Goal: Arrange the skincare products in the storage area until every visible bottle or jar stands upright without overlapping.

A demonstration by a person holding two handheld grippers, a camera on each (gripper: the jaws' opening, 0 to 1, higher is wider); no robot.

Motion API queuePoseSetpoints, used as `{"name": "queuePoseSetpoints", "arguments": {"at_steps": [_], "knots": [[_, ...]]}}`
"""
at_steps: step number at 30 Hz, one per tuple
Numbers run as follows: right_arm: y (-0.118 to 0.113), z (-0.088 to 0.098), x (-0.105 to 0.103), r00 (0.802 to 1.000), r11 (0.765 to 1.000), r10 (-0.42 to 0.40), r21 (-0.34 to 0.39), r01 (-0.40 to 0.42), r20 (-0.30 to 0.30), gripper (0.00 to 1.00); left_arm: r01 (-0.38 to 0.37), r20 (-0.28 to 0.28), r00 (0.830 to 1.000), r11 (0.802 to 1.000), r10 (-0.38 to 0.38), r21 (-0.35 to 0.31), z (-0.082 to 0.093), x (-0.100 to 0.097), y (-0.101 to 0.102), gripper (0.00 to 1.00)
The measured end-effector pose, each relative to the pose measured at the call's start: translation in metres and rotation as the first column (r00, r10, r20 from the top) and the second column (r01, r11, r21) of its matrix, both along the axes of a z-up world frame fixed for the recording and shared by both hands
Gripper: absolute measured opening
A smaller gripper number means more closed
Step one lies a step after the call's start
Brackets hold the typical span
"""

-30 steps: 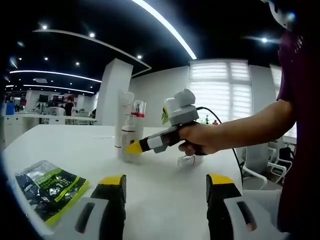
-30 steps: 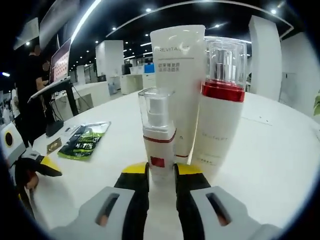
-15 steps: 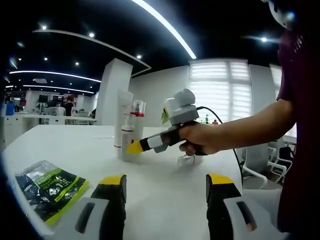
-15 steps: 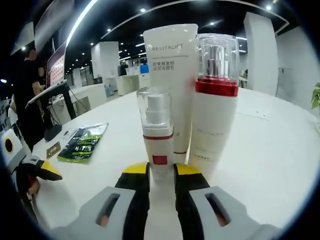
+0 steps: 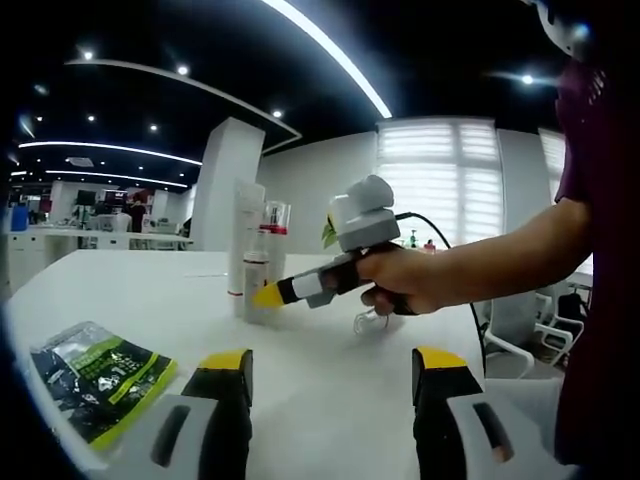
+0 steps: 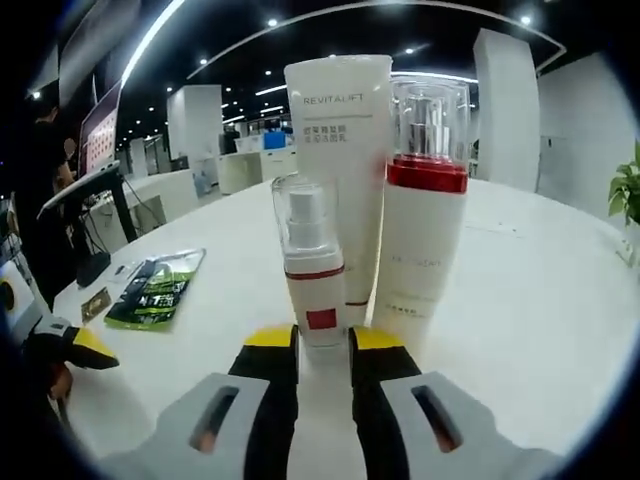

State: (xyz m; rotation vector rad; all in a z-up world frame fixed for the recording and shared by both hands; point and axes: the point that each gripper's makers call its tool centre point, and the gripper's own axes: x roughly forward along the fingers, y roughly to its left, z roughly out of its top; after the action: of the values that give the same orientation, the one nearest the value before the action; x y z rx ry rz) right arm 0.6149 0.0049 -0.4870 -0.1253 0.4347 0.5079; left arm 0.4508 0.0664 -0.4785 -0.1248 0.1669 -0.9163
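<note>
Right gripper view has the small spray bottle (image 6: 311,270) dead centre, standing upright on the white surface (image 6: 540,300), its base right at the tips of the right gripper (image 6: 323,345). Those yellow-tipped fingers (image 6: 268,350) sit close together with just a narrow slot between them, and I can't tell whether they're actually pinching the base or just parked in front of it. Right behind it are the tall Revitalift tube (image 6: 338,150), standing on its cap, and the red-collared pump bottle (image 6: 420,220) just beside it on the right, both upright, all three packed very tight.

Left gripper view shows the same cluster from the side, with the right gripper nosing into it. The left gripper (image 5: 330,375) hovers low over the surface, fingers wide apart and empty. A green sachet (image 5: 95,375) lies flat well off to the side.

My worry: the spray bottle is skinny and top-heavy, so any sideways drag or twist while backing out could tip it into the tube, and that one looks ready to domino the pump bottle.
</note>
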Motion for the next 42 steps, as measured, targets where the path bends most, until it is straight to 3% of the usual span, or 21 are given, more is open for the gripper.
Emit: {"name": "queuePoseSetpoints", "arguments": {"at_steps": [6,18,26,32,42], "knots": [[0.0,-0.001,-0.002,1.0,1.0,0.01,0.001,-0.01,-0.008,0.22,0.001,0.001,1.0,1.0,-0.001,0.001,0.0,0.0,0.0,0.66],[0.002,0.002,-0.011,0.999,0.999,0.011,0.048,-0.009,-0.042,0.21,0.004,0.002,1.0,1.0,-0.004,0.004,0.0,-0.001,-0.001,0.66],[0.0,0.005,-0.003,1.0,0.999,0.005,0.039,-0.004,-0.024,0.22,0.006,0.001,1.0,1.0,-0.006,0.007,0.0,-0.001,-0.001,0.66],[0.004,0.004,0.002,1.0,0.999,0.007,0.044,-0.006,-0.026,0.18,0.005,0.0,1.0,1.0,-0.005,0.006,0.0,-0.001,-0.001,0.66],[-0.002,0.007,-0.001,0.999,0.998,-0.053,0.045,0.052,0.001,0.17,0.007,0.001,1.0,1.0,-0.007,0.003,0.0,-0.001,-0.002,0.65]]}}
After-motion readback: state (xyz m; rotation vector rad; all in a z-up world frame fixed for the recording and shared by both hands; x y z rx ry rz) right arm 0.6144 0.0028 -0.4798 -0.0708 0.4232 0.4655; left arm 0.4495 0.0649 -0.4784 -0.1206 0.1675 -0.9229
